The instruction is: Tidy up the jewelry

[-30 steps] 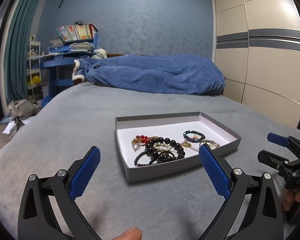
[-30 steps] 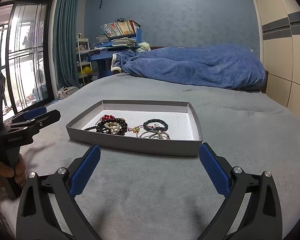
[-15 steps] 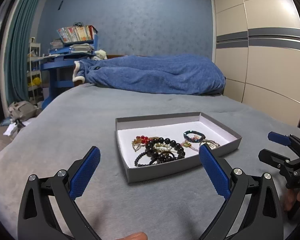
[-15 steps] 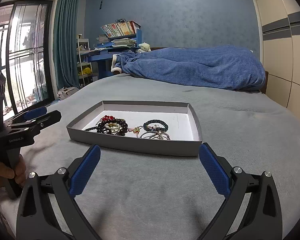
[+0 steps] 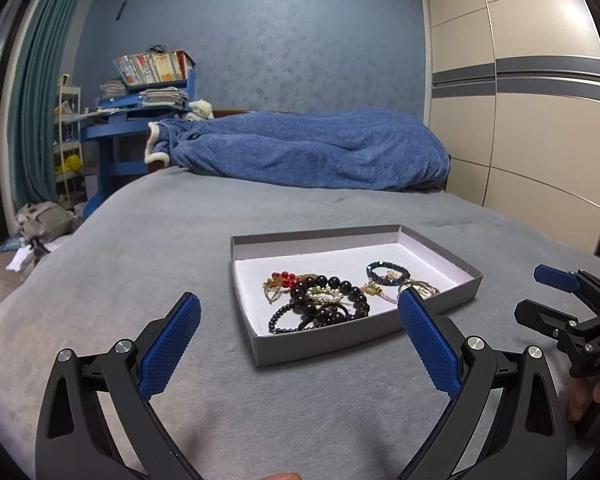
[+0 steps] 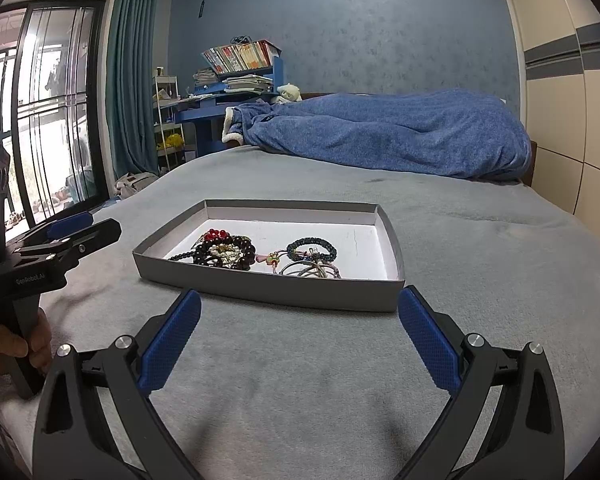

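- Two tools are hovering over a grey bed [image 5: 148, 248], both with their blue-padded fingers spread wide and gripping nothing.
- Seen from its own camera, the left tool [image 5: 299, 318] is sitting low in front of a shallow grey box [image 5: 320, 344], with its right finger overlapping the box's near right edge in the view.
- Seen from its own camera, the right tool [image 6: 299, 316] is facing the box [image 6: 268, 292] squarely from the near side, apart from it.
- Resting on the bed, the box is holding the jewelry on its white floor, all of it lying toward the near half.
- Large black beads [image 5: 328, 296] are lying tangled with a string of smaller dark beads and a pearl piece; red beads [image 5: 283, 277] are sitting just behind them.
- Lying further right are a teal beaded bracelet [image 5: 387, 271] and some thin bangles [image 6: 314, 269], close beside each other.
- Filling the head of the bed is a rumpled blue blanket [image 5: 308, 152], well apart from the box.
- Standing beyond the bed are a blue desk [image 5: 116, 128] stacked with books and a pale wardrobe [image 5: 540, 100].
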Tool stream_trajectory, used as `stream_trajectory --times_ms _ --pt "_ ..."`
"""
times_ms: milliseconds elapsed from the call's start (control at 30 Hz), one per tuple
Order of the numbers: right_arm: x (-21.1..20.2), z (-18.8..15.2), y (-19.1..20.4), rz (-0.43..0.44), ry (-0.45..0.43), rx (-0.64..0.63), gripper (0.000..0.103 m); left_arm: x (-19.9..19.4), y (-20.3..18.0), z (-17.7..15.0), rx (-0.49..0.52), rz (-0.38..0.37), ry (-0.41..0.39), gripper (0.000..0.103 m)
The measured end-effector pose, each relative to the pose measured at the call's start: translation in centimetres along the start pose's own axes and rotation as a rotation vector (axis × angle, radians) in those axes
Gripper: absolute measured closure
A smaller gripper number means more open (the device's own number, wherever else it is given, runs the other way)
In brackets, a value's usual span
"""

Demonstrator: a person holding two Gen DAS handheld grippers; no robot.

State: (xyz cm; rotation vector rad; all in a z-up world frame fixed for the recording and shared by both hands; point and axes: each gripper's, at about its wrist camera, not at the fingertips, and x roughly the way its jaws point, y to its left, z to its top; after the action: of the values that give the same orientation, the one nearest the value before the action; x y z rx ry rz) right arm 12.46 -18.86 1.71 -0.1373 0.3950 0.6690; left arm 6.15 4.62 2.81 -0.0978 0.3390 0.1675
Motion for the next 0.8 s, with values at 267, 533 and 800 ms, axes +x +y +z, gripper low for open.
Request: stream_trajectory --times_ms 267,533,800 --pt "-0.01 0.01 0.0 0.0 0.001 0.001 0.006 -0.25 -0.09 0.07 0.004 -0.002 0.002 0.005" --pt "-0.01 0.01 -0.01 0.0 0.001 0.001 0.006 -0.3 -0.14 0.19 0.005 -0.003 0.002 0.005" --pt "0.01 0.02 -0.02 0.0 0.002 0.002 0.006 -0.21 -0.22 0.22 0.016 -0.006 0.004 0.005"
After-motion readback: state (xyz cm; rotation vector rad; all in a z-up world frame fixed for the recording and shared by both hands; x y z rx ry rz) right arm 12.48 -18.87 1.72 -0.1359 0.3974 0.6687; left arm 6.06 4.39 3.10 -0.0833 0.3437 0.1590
